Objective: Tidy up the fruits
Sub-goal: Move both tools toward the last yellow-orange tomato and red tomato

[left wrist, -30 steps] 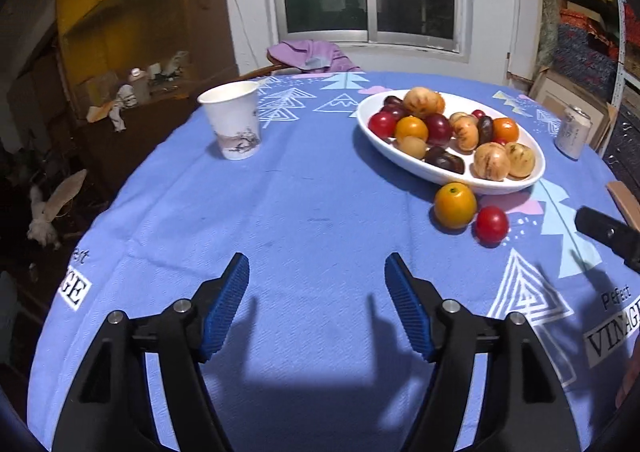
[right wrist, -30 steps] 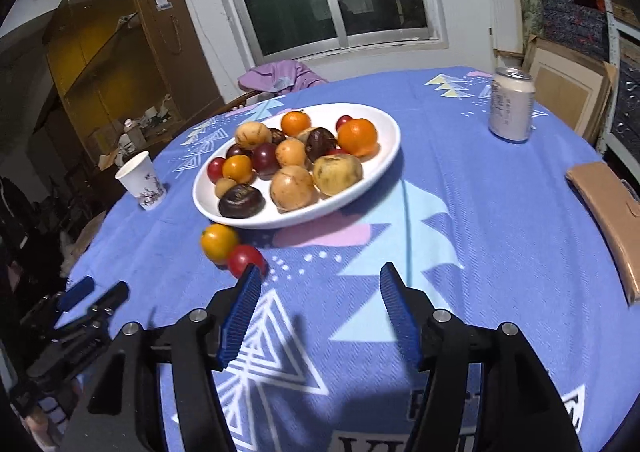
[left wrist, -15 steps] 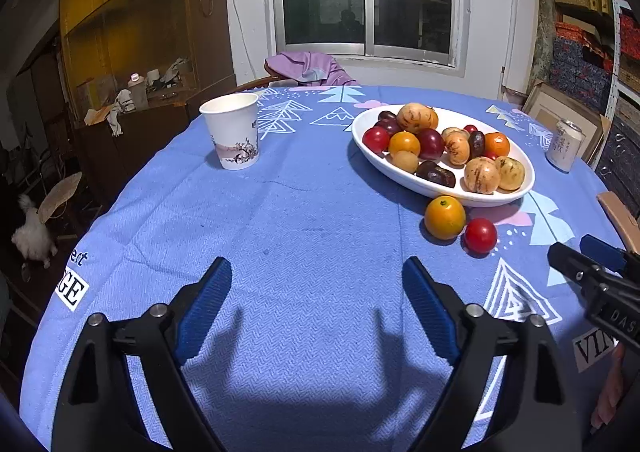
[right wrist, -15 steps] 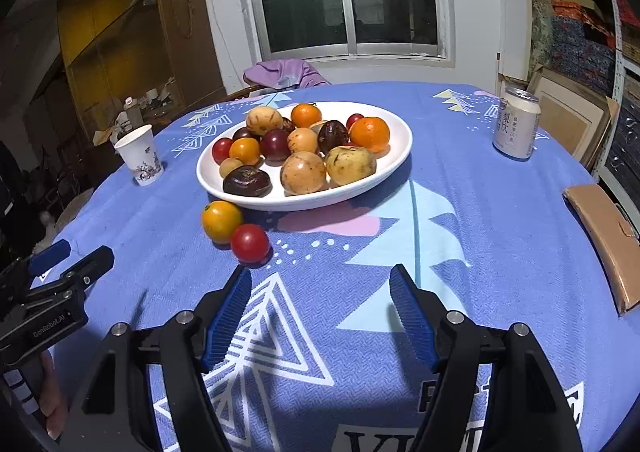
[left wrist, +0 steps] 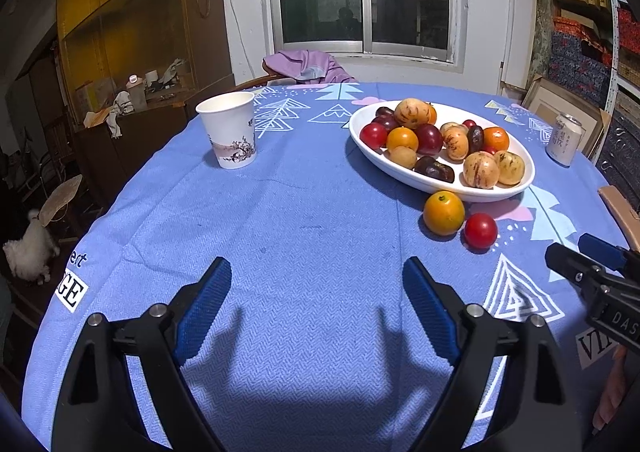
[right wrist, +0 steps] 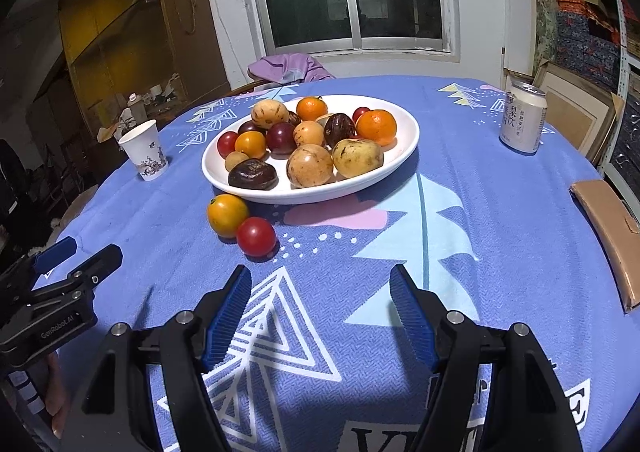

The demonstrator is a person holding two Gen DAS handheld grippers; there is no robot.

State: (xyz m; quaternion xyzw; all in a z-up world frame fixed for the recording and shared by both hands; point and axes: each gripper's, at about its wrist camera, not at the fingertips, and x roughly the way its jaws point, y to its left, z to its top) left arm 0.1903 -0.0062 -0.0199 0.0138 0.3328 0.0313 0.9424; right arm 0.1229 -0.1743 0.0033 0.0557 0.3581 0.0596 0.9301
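Note:
A white oval plate [left wrist: 408, 175] [right wrist: 360, 184] holds several fruits on the blue tablecloth. An orange fruit [left wrist: 443, 212] [right wrist: 227, 214] and a red tomato [left wrist: 480, 230] [right wrist: 256, 236] lie on the cloth in front of the plate, touching each other. My left gripper [left wrist: 316, 300] is open and empty, above the cloth, left of and nearer than the loose fruits. My right gripper [right wrist: 320, 302] is open and empty, right of and nearer than the tomato. Each gripper shows at the edge of the other's view [left wrist: 588, 264] [right wrist: 68, 268].
A paper cup [left wrist: 228, 130] [right wrist: 145, 150] stands at the far left of the table. A drink can [left wrist: 563, 138] [right wrist: 522, 117] stands at the far right. A brown cardboard piece [right wrist: 612, 228] lies at the right edge. A chair with purple cloth [left wrist: 308, 64] is behind the table.
Both grippers have drawn back and risen a little, so the plate and loose fruits look farther off. The left gripper's jaws have opened wider. No fruit has moved.

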